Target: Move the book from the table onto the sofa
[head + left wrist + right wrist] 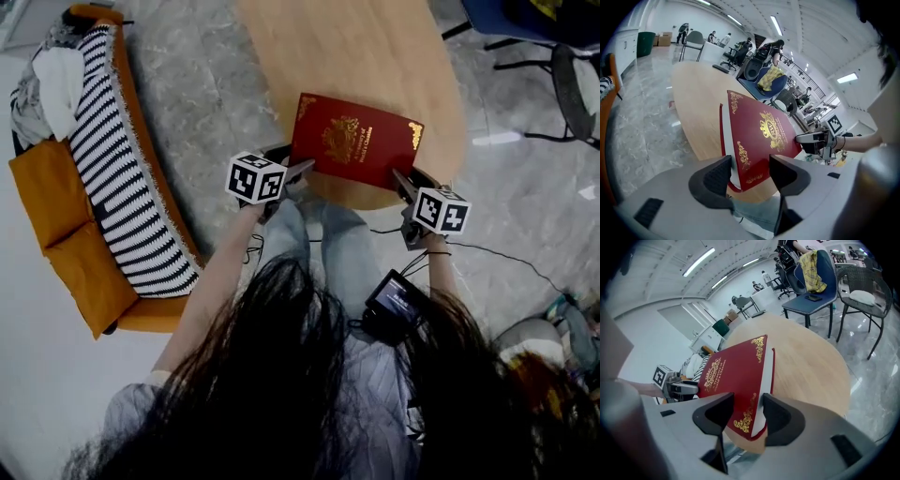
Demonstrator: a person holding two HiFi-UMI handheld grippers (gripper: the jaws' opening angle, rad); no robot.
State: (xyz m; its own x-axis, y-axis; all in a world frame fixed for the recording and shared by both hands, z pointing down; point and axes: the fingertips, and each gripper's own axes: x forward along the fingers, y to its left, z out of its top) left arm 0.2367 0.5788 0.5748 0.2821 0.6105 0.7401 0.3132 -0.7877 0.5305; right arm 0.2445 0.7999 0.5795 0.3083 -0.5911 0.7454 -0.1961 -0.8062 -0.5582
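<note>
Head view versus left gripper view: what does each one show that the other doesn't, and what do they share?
Head view only: the cube on the left gripper, and a black device at the person's waist.
Left gripper view only: that gripper's jaws clamped on the book at its corner, ceiling lights, distant people and a green bin.
Both: the book, the table, the right gripper on the book's other corner, and the sofa, which is just an edge in the gripper view.

book (356, 141): smooth red cover, gold foil ornament; paper pages
table (375, 47): light wood, smooth, matt
floor (197, 84): glossy marbled stone
sofa (56, 197): orange cloth
throw (122, 178): striped woven cloth
</note>
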